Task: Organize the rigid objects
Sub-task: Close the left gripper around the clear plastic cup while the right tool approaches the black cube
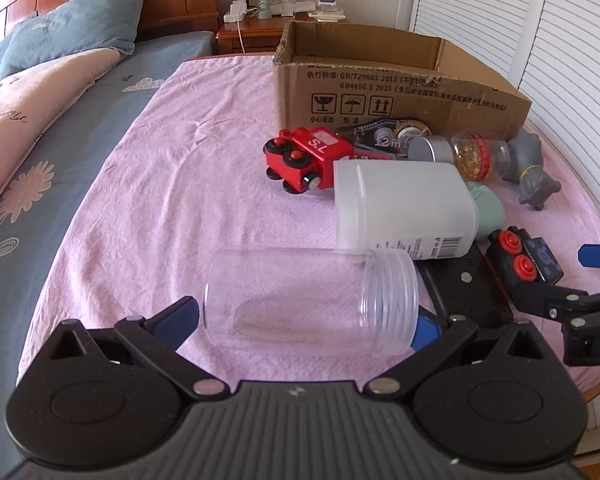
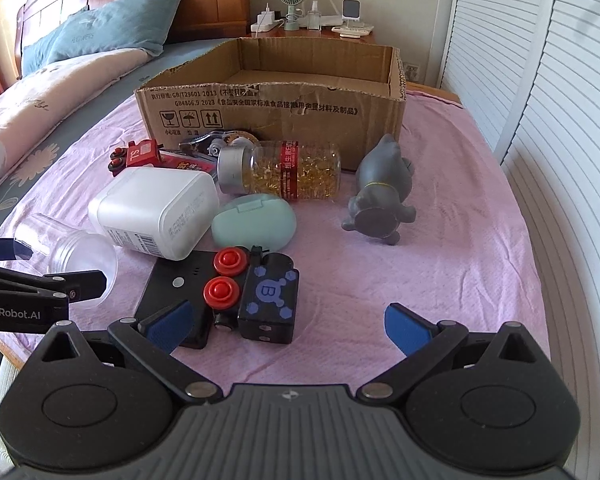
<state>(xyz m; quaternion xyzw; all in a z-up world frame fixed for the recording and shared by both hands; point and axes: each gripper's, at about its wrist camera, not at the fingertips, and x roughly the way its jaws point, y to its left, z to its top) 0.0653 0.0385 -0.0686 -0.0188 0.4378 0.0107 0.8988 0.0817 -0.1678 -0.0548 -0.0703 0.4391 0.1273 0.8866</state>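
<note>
The left gripper [image 1: 304,318] has its 2 blue-padded fingers spread apart on either side of a clear plastic jar [image 1: 310,300], which lies on its side on the pink cloth [image 1: 180,184] with its threaded mouth toward the right finger; whether the pads actually touch the jar cannot be told. The right gripper [image 2: 288,322] is also spread wide, its left finger [image 2: 168,324] over the near edge of a flat black device [image 2: 176,292] and its right finger over bare cloth. Between them sits a black toy car [image 2: 260,292] with 2 red wheels and a blue "B" panel, resting partly on the black device.

Just beyond lie a white square bottle [image 2: 156,210] on its side, touching the jar's rim, and a mint-green oval case [image 2: 256,222] beside it. Farther back lie a capsule bottle [image 2: 284,172] with a silver cap, a red toy train [image 1: 304,156], a correction-tape dispenser [image 1: 388,134] and a grey animal figure [image 2: 384,192] lying tipped over at the right. Behind them all stands an open cardboard box [image 2: 276,112], its front wall close to the clutter.

The cloth is wrinkled and bare to the left of the train and to the right of the grey figure, where it runs to the surface's edge. A bed with a blue pillow [image 1: 80,28] borders the left side, white louvred doors [image 2: 540,120] the right, and a nightstand [image 1: 252,34] with a small fan [image 2: 292,4] stands at the far wall.
</note>
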